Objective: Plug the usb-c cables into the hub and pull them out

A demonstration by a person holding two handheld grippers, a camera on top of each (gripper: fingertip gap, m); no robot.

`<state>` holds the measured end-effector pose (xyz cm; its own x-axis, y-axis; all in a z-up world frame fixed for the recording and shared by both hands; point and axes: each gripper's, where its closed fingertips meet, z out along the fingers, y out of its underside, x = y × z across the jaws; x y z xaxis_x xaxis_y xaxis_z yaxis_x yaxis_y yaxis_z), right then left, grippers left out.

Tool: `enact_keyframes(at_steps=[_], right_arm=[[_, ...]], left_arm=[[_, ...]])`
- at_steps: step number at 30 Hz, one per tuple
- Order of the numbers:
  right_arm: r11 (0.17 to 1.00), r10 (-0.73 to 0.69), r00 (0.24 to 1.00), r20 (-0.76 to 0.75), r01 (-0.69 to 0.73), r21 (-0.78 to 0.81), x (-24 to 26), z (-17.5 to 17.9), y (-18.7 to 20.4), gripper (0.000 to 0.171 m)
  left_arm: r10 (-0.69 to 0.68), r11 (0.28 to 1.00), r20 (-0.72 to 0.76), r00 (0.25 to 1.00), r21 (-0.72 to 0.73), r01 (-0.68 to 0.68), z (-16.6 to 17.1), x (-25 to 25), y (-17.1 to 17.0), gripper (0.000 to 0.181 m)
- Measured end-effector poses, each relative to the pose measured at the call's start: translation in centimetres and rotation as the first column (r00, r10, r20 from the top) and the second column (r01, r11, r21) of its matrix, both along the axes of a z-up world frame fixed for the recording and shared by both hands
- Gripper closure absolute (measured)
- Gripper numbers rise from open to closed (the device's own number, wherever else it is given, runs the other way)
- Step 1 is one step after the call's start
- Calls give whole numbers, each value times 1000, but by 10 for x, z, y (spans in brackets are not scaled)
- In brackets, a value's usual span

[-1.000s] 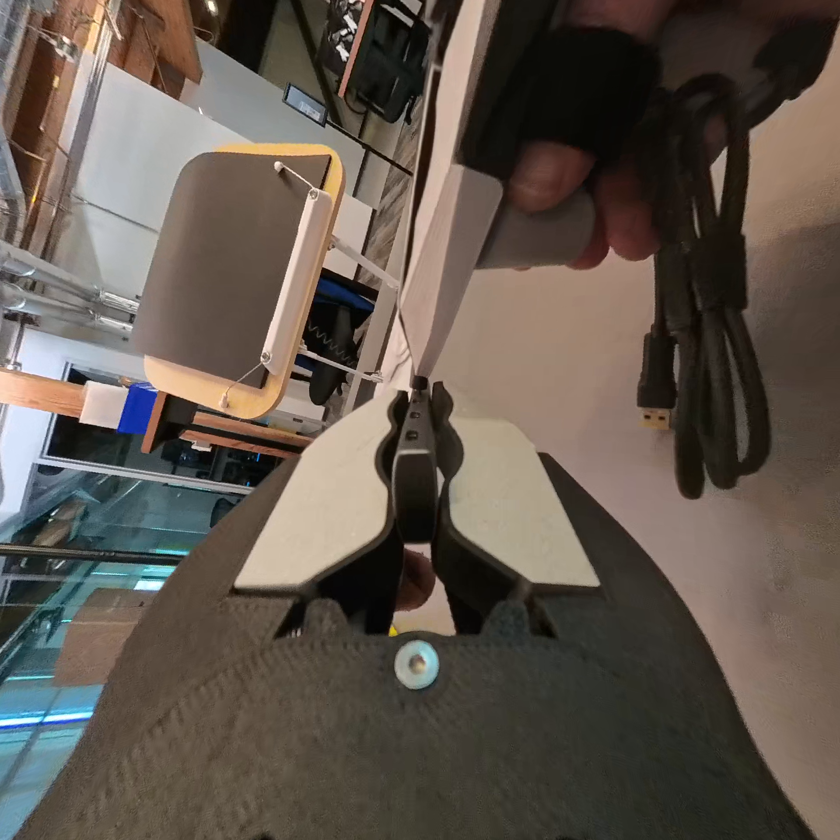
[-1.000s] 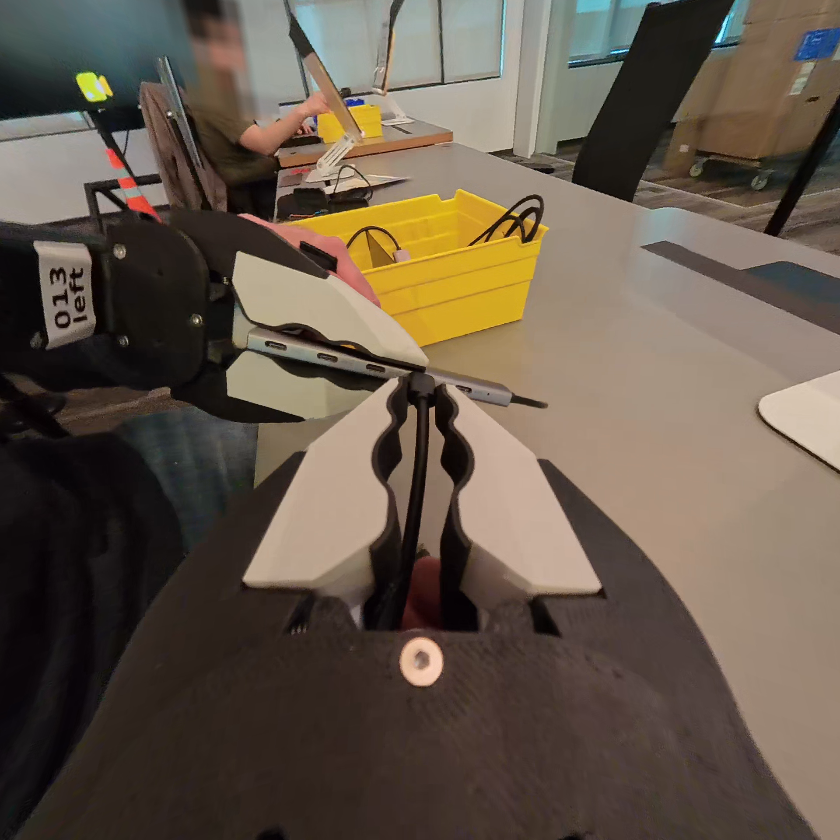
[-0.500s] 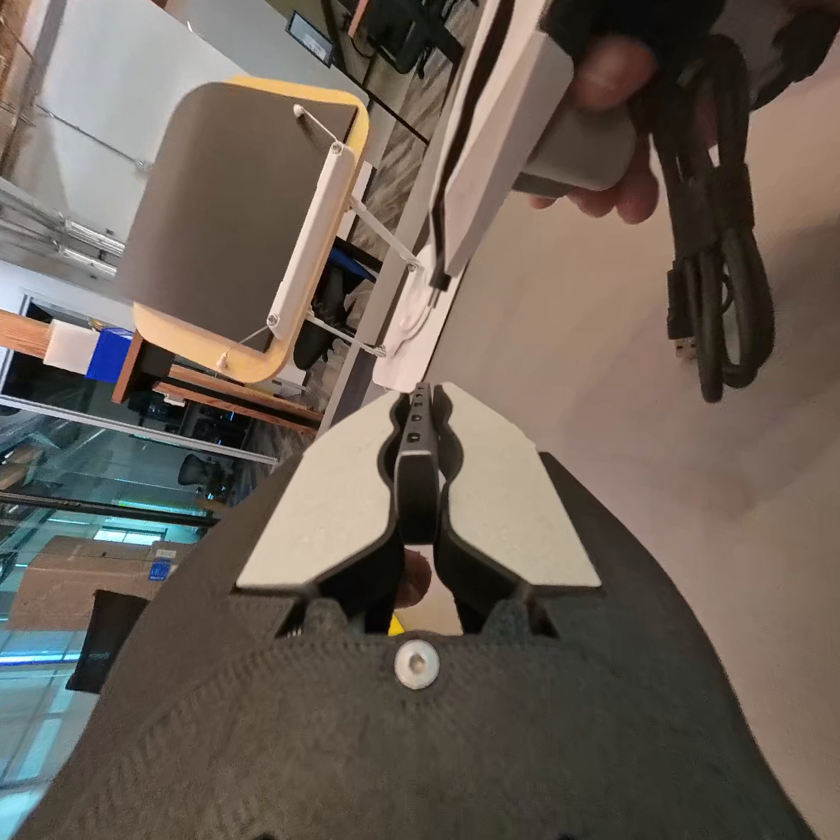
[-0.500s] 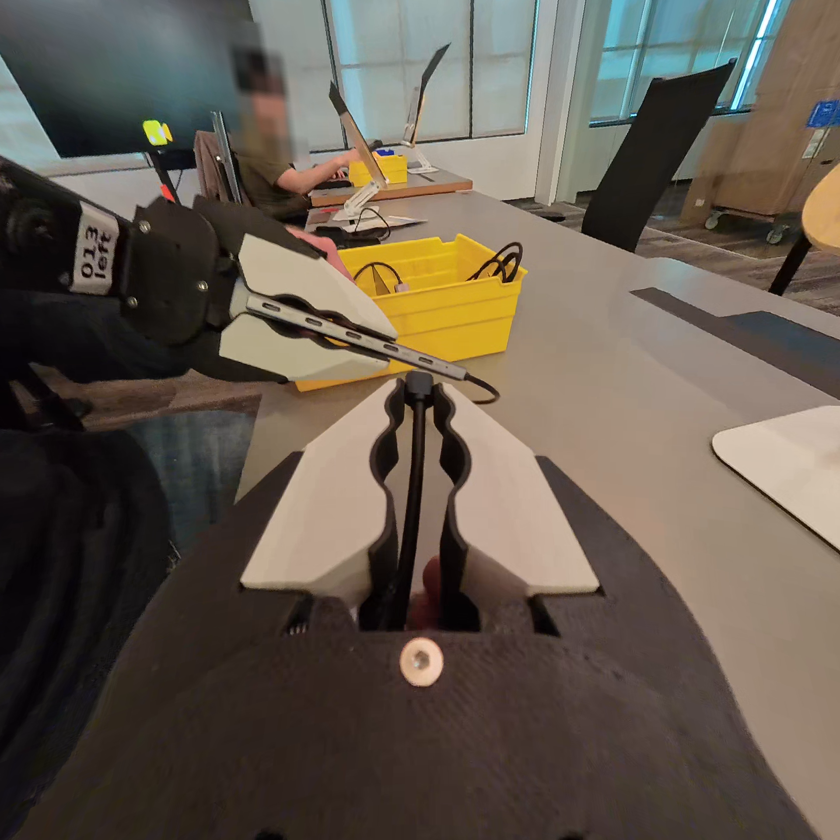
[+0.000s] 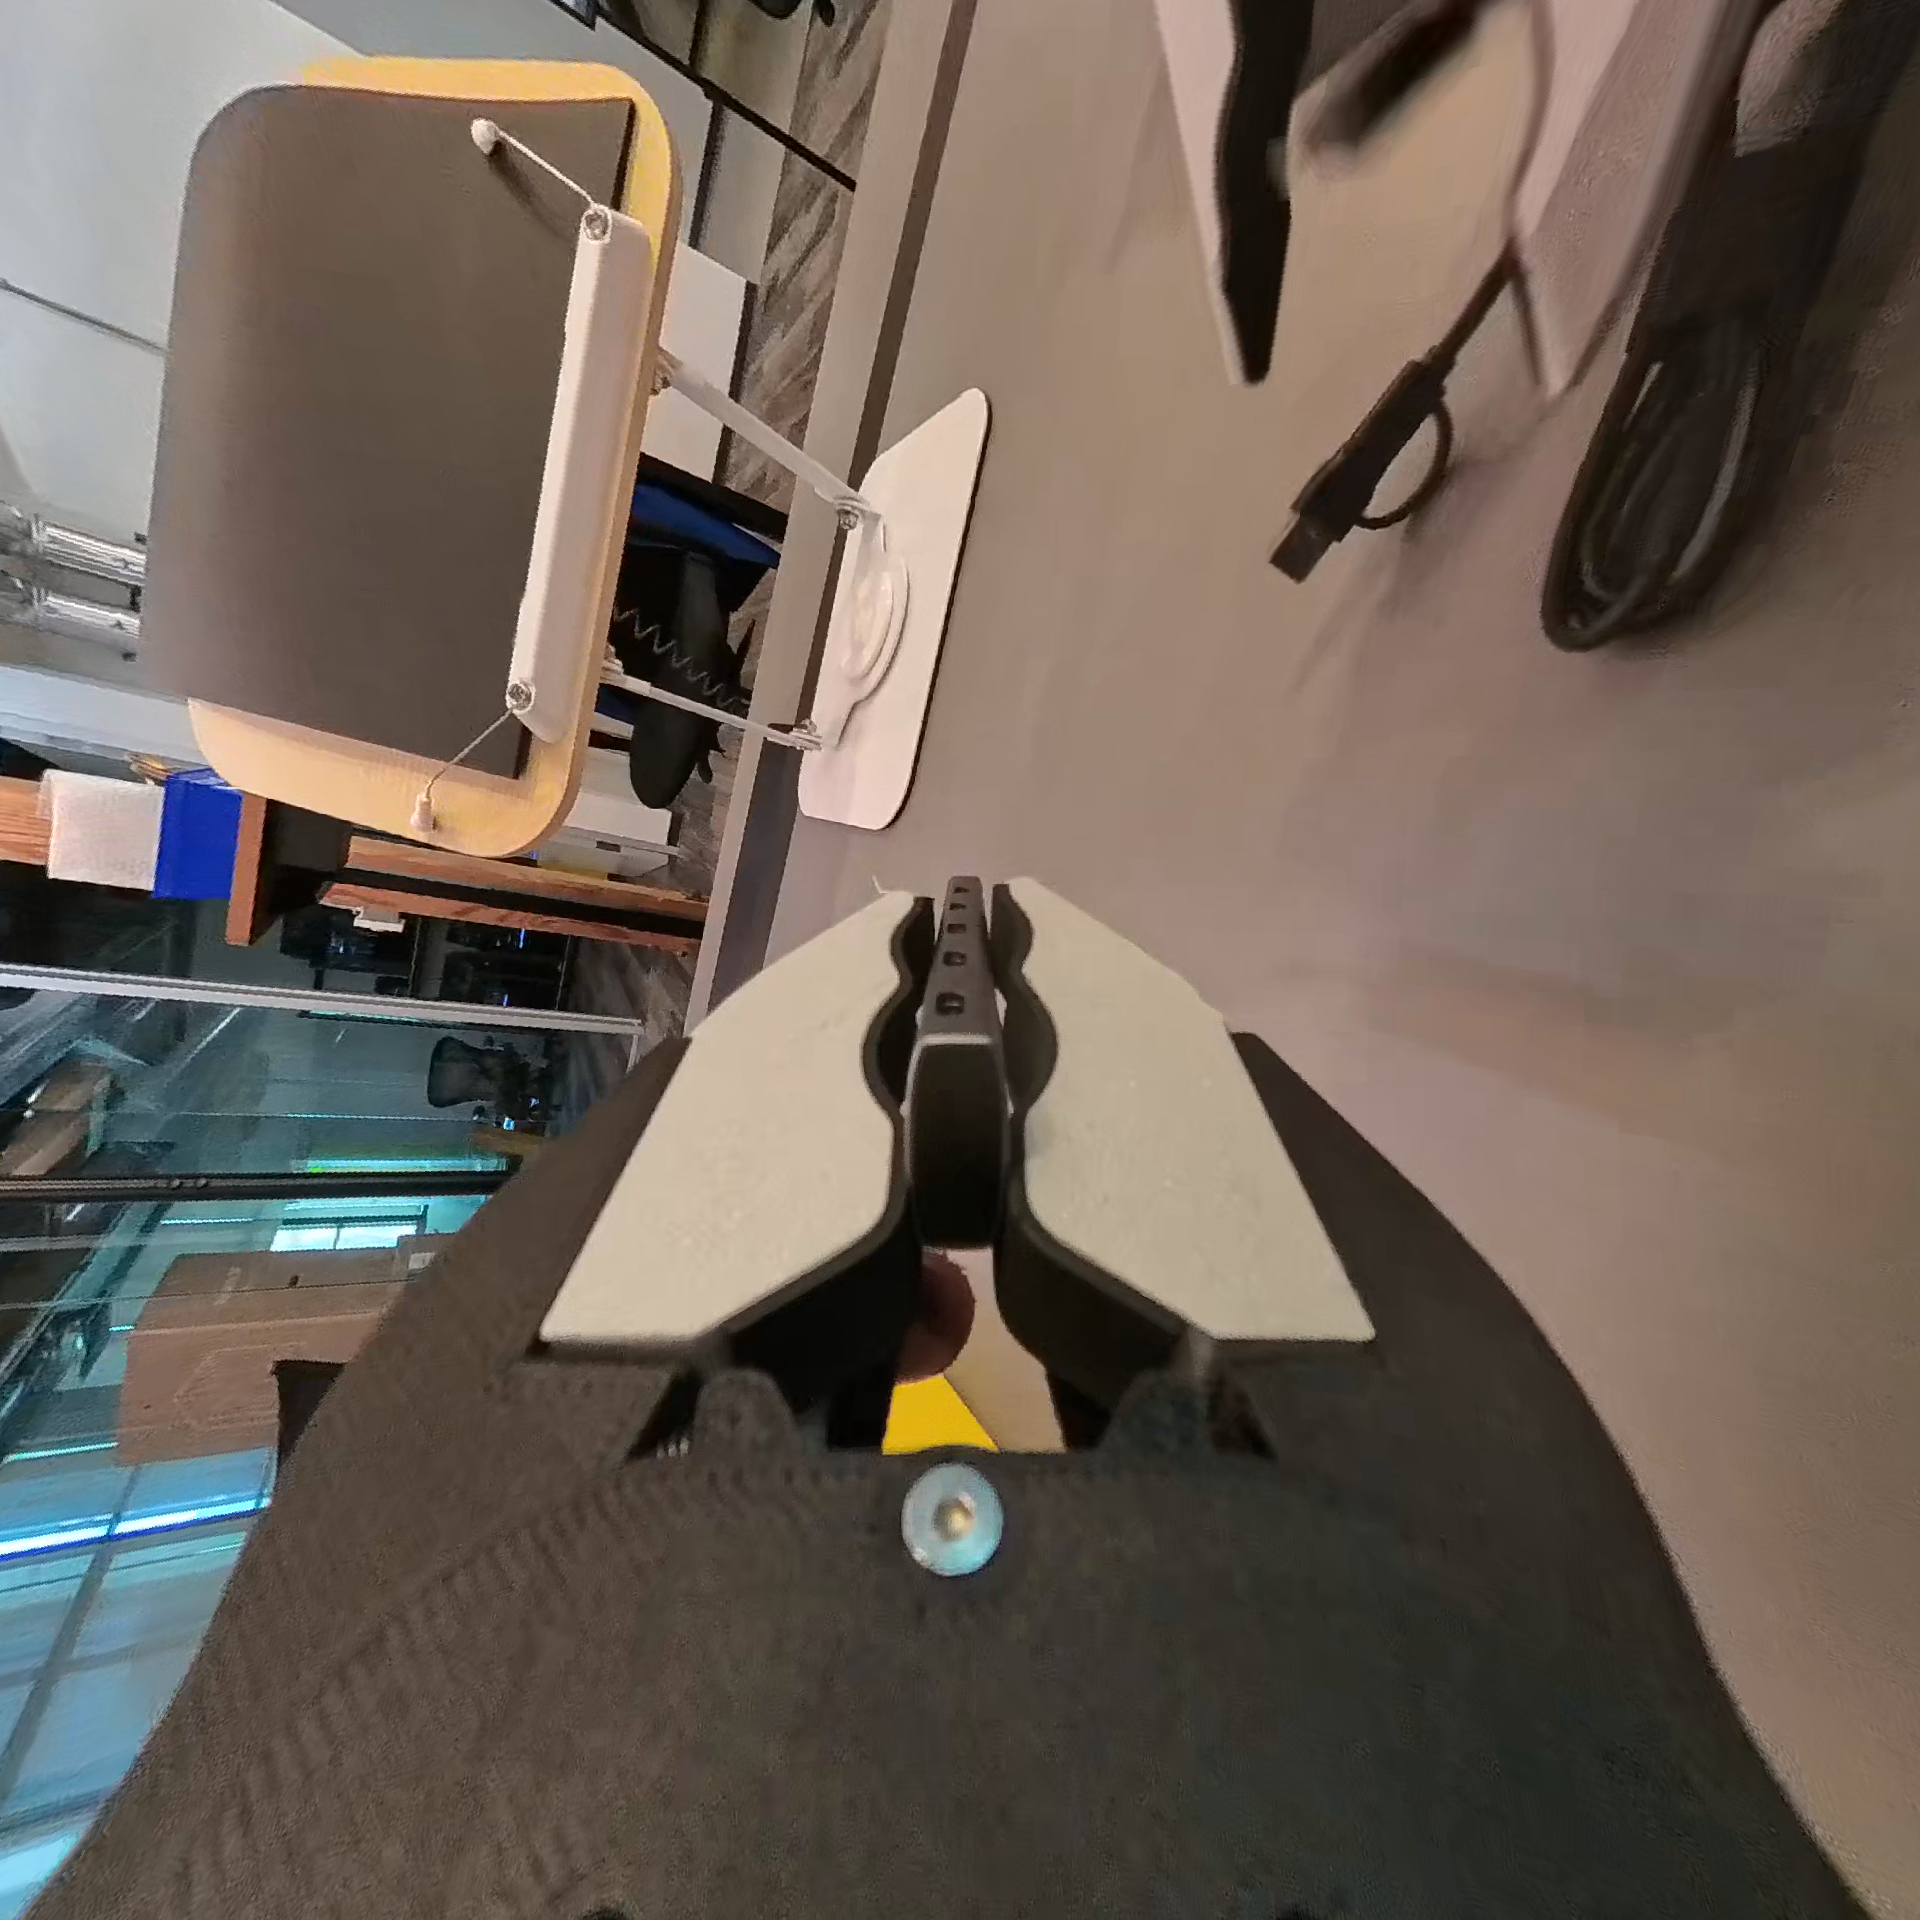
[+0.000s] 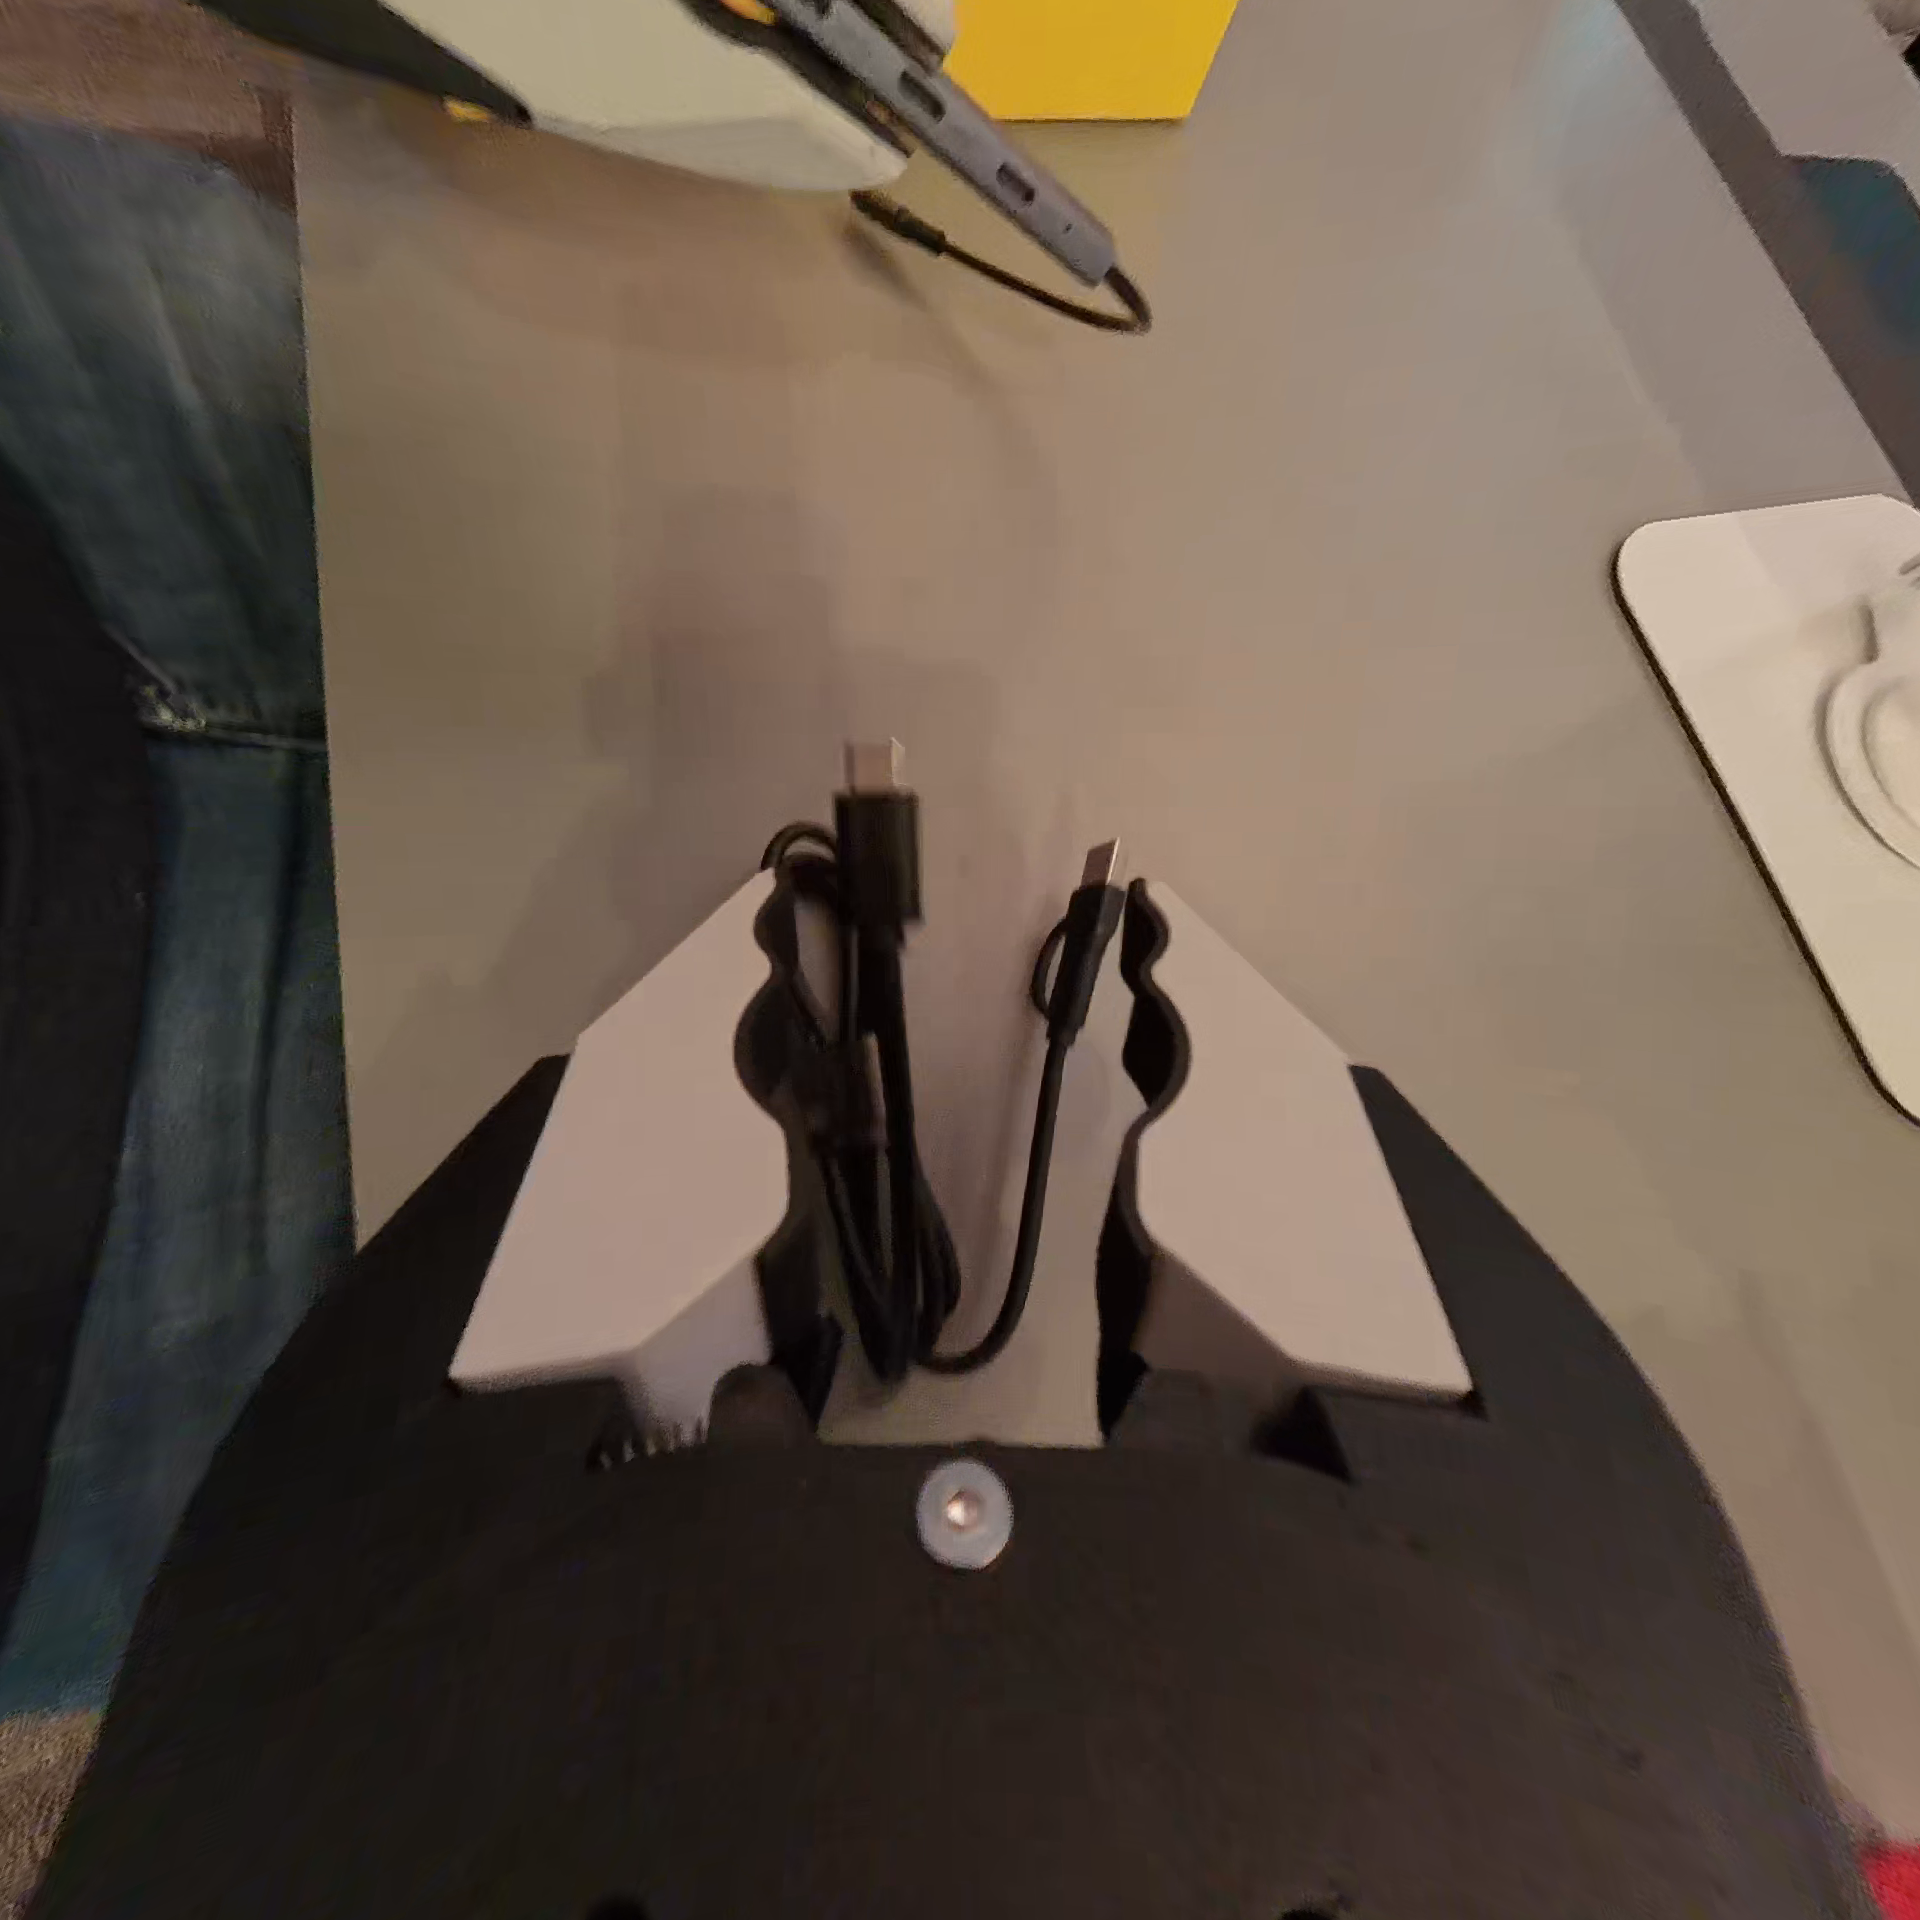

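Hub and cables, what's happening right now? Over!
Left gripper shut on hub. Right gripper open over black cable bundle on the table. Nothing plugged in, nothing blocking.

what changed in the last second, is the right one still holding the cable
No. The right gripper drew back from the hub, tipped down toward the table and opened; the black cable now lies between its fingers. The left gripper stayed shut on the hub.

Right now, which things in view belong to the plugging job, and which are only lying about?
Job: hub, clamped in the left claw; black cable bundle, between the open right claw's fingers.
Lying about: yellow bin; white pad.
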<state>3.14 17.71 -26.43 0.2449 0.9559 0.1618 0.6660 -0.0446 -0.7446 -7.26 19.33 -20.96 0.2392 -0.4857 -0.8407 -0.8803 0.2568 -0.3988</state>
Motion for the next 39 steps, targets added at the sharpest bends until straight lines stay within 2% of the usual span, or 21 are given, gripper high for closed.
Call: enact_keyframes(at_steps=[3,5,7,9,12,15,18,22,26,29,32,35,39], right_arm=[[1000,5,996,94,-5,8,17,-1,-9,104],[999,12,985,173,-6,-38,26,-14,-13,96],[997,14,977,214,2,-74,29,-29,-13,97],[996,-3,962,273,27,-81,34,-46,-8,109],[991,-23,964,265,56,-119,33,-54,-4,144],[993,-52,965,257,78,-93,33,-49,1,149],[995,-66,977,202,79,-55,36,-20,1,151],[995,-99,992,78,98,11,57,50,5,152],[974,-203,979,36,198,111,117,112,31,151],[954,-281,958,58,272,124,176,130,56,150],[942,-335,933,129,328,72,231,119,77,149],[936,-341,911,234,353,-10,271,87,89,149],[918,-300,894,333,366,-153,300,36,97,145]], left_arm=[[-2,1000,3,1000,-2,2,2,1,-1,171],[-10,1000,1,1000,-8,10,2,3,-2,171],[-19,1000,-10,1000,-10,19,0,5,-4,171],[-24,1000,-27,999,-14,24,-3,5,-5,171],[-25,1000,-34,999,-12,25,-4,3,-6,171],[-23,1000,-31,999,-12,22,-2,1,-6,171],[-17,1000,-25,1000,-16,17,-2,-2,-5,171],[-11,1000,-14,1000,-8,11,2,-5,-3,171],[-7,1000,-8,1000,-1,7,5,-7,-1,171],[-7,1000,-5,1000,-2,7,7,-7,-1,171],[-12,1000,-11,1000,-4,12,6,-6,-2,171],[-21,1000,-17,1000,-8,21,3,-4,-3,171],[-26,1000,-21,999,-14,26,1,-1,-4,171]])
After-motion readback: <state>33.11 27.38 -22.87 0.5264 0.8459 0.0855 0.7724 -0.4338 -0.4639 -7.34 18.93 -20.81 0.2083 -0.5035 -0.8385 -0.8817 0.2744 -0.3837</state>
